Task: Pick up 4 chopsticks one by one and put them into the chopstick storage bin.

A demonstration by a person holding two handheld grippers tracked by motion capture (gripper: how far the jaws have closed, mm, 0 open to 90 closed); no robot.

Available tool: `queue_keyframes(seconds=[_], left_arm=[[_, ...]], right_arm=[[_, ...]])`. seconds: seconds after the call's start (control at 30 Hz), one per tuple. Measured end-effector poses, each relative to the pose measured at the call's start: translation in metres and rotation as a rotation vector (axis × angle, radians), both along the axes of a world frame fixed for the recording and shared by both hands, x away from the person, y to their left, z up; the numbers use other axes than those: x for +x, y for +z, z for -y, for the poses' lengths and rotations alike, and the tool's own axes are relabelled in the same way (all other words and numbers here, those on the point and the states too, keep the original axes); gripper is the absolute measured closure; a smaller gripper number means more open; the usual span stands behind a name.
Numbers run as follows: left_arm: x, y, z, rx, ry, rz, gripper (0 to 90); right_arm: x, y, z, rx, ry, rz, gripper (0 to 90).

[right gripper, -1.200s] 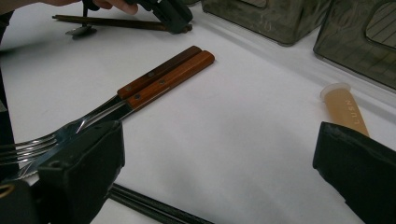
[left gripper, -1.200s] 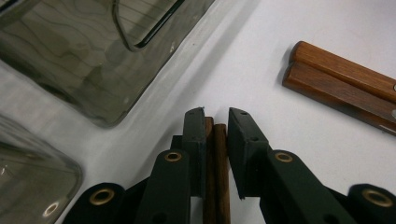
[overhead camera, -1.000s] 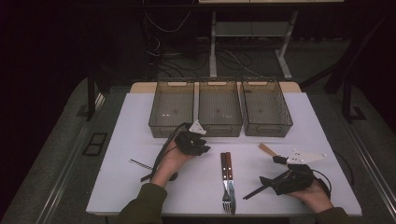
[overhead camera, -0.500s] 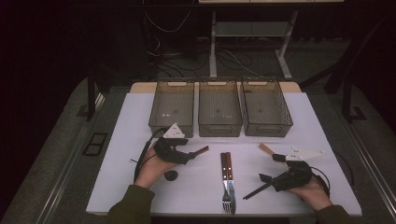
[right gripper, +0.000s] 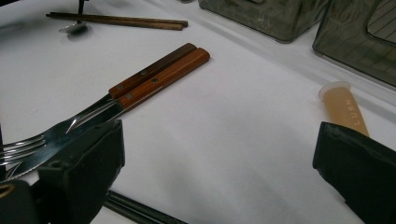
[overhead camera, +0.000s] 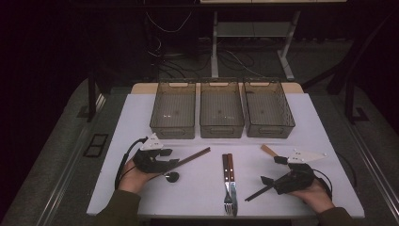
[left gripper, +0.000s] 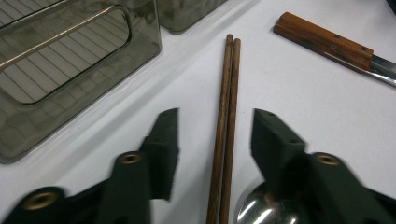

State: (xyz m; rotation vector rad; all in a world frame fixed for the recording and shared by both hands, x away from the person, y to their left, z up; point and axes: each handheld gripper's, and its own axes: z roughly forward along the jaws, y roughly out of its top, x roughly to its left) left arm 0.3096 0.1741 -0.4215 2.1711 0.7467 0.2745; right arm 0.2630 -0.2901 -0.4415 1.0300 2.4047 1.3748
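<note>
The left gripper (left gripper: 215, 135) has its jaws apart, just narrowing, astride the chopsticks (left gripper: 226, 107), pads not yet touching. The two thin wooden sticks lie side by side on the white table (overhead camera: 141, 117), running toward one o'clock past a metal spoon (left gripper: 261, 210). They look light, stiff and inclined to roll or split apart, so a mid-length pinch suits. The right gripper (right gripper: 219, 158) rests wide open.

Three smoky see-through bins stand side by side at the far edge of the white worktop (overhead camera: 310, 122): a left bin (overhead camera: 172, 110), a middle bin (overhead camera: 221, 109) and a right bin (overhead camera: 268, 108). Below the middle bin, a wooden-handled fork (overhead camera: 227, 181) and knife (overhead camera: 233, 181) lie touching, handles toward the bins.
</note>
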Motion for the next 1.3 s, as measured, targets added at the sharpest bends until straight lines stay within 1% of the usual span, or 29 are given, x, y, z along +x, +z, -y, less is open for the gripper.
queue_keyframes(seconds=[0.03, 0.07, 0.13, 0.23, 0.33, 0.43, 0.8, 0.93, 1.0, 1.07, 1.23, 1.3], left_arm=[[0.0, 0.0, 0.0, 0.015, -0.002, 0.005, 57.3], [0.001, -0.001, 0.001, 0.022, -0.009, 0.006, 60.0], [0.002, -0.003, 0.003, 0.026, -0.023, -0.015, 66.3], [0.003, -0.006, 0.005, 0.044, -0.038, -0.022, 73.1], [0.005, -0.009, 0.008, 0.049, -0.041, -0.032, 76.2], [0.007, -0.012, 0.008, 0.059, -0.054, -0.041, 79.4], [0.01, -0.016, 0.008, 0.071, -0.059, -0.059, 80.2], [0.01, -0.017, 0.009, 0.076, -0.064, -0.06, 80.1], [0.01, -0.018, 0.01, 0.078, -0.059, -0.063, 80.1], [0.011, -0.018, 0.009, 0.09, -0.061, -0.063, 80.1], [0.012, -0.021, 0.01, 0.093, -0.054, -0.063, 80.1], [0.013, -0.022, 0.01, 0.105, -0.058, -0.062, 80.1]], right_arm=[[0.0, 0.0, 0.0, -0.001, 0.0, 0.001, 2.4], [0.0, 0.0, 0.0, -0.001, -0.002, 0.001, 2.4], [-0.001, 0.0, 0.0, 0.001, -0.003, -0.002, 2.4], [-0.001, 0.0, 0.0, 0.0, -0.001, -0.002, 2.4], [-0.001, 0.0, 0.0, 0.0, 0.001, -0.002, 2.4], [-0.001, 0.0, 0.0, 0.001, -0.001, -0.002, 2.4], [-0.001, 0.0, 0.0, 0.0, 0.0, -0.002, 2.4], [-0.001, 0.0, 0.0, -0.001, -0.001, -0.002, 2.4], [-0.001, 0.0, 0.0, -0.001, -0.001, -0.002, 2.4], [-0.001, 0.0, 0.0, -0.001, -0.001, -0.002, 2.4], [-0.001, 0.0, 0.0, -0.001, 0.0, -0.002, 2.4], [-0.001, 0.0, 0.0, -0.002, 0.001, -0.002, 2.4]])
